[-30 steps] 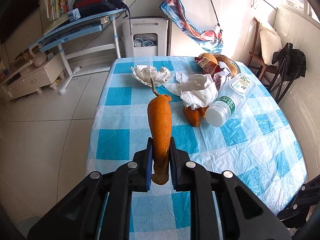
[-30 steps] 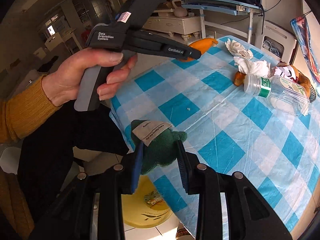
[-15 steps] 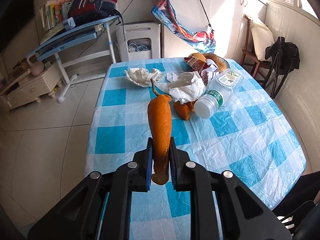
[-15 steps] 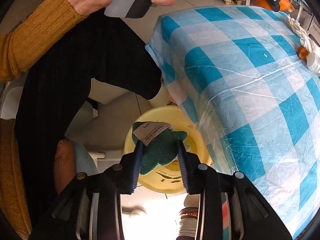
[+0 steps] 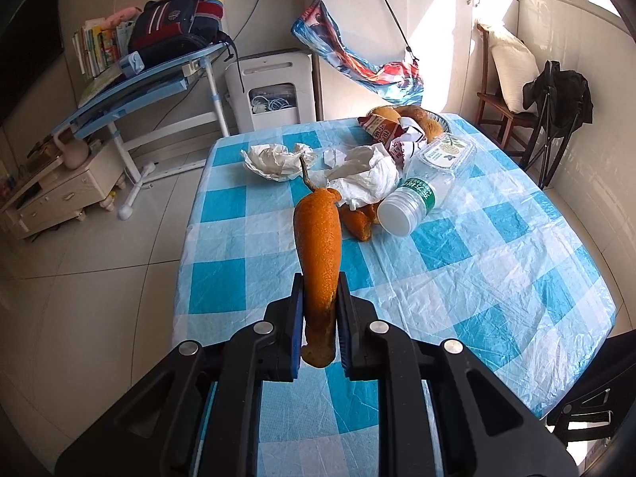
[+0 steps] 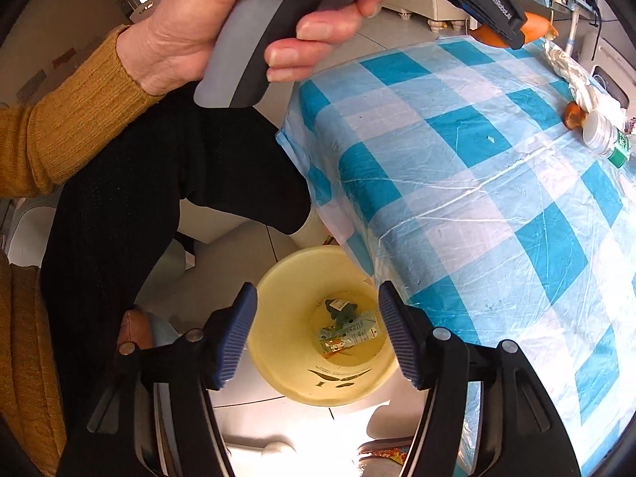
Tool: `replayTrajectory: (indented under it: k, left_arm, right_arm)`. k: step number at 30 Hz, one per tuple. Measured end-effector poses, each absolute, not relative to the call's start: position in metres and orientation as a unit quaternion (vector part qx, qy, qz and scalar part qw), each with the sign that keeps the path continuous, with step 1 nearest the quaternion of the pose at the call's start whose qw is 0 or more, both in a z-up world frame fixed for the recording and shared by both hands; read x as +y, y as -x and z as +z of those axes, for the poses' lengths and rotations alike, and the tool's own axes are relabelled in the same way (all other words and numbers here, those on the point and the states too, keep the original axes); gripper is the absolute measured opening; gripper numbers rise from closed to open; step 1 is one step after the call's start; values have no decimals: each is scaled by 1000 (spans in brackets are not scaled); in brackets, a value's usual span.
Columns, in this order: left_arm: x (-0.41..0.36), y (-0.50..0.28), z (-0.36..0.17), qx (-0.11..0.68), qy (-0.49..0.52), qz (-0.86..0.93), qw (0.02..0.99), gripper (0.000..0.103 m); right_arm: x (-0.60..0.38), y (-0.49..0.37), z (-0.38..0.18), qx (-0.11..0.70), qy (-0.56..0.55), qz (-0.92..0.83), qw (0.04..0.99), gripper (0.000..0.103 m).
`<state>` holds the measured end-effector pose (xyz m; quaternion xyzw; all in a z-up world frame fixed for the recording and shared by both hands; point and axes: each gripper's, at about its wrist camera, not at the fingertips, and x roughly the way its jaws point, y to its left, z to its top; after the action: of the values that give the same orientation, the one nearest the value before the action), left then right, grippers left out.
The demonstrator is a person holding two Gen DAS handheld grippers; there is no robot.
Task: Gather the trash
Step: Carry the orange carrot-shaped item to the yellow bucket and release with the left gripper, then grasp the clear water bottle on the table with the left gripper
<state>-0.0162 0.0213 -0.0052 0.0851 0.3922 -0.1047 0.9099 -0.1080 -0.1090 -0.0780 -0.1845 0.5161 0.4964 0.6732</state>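
My left gripper [image 5: 318,310] is shut on a long orange peel [image 5: 318,246] with a stem, held above the near end of the blue-checked table [image 5: 457,270]. Crumpled white tissues [image 5: 369,175], an empty plastic bottle [image 5: 413,202], more orange peel [image 5: 357,220] and a snack wrapper [image 5: 387,131] lie at the table's far end. My right gripper [image 6: 316,336] is open and empty above a yellow trash bin [image 6: 318,381] on the floor beside the table edge. A green scrap [image 6: 341,312] and a small carton [image 6: 349,336] lie in the bin.
The person's hand [image 6: 222,28] holds the left gripper's handle above the bin, and their dark-clothed leg [image 6: 159,206] is close on the left. A desk [image 5: 135,83], a white appliance [image 5: 270,87] and a wooden chair [image 5: 505,99] stand beyond the table.
My right gripper opened and the green scrap dropped into the yellow bin. The left gripper still holds the orange peel and has drawn back slightly from the table.
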Motion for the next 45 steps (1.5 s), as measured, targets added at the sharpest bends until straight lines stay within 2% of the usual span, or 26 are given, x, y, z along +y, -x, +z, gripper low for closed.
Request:
replayTrajectory:
  k: [9, 14, 23, 34, 36, 38, 40, 45]
  left_arm:
    - [16, 24, -7, 392, -101, -101, 909, 14]
    - [6, 52, -9, 387, -124, -100, 908, 14]
    - [-9, 127, -31, 412, -152, -113, 891, 14]
    - [-23, 200, -61, 470, -173, -164, 850, 16]
    - [-28, 210, -67, 489, -182, -186, 833, 22]
    - [-35, 223, -72, 498, -199, -203, 819, 35]
    - [-38, 232, -72, 491, -221, -206, 817, 44]
    - [-24, 222, -53, 487, -193, -202, 827, 49]
  right_arm:
    - [-146, 71, -27, 444, 115, 435, 775, 77]
    - [-181, 51, 1, 402, 44, 375, 834, 81]
    - [-214, 34, 13, 385, -54, 322, 863, 83]
    - [-227, 28, 16, 385, -105, 308, 864, 84]
    - [-227, 28, 15, 387, -107, 304, 864, 84]
    - [-229, 27, 12, 389, -113, 302, 863, 84]
    - [-231, 25, 11, 392, -121, 299, 862, 84]
    - [-236, 22, 10, 393, -135, 290, 862, 84]
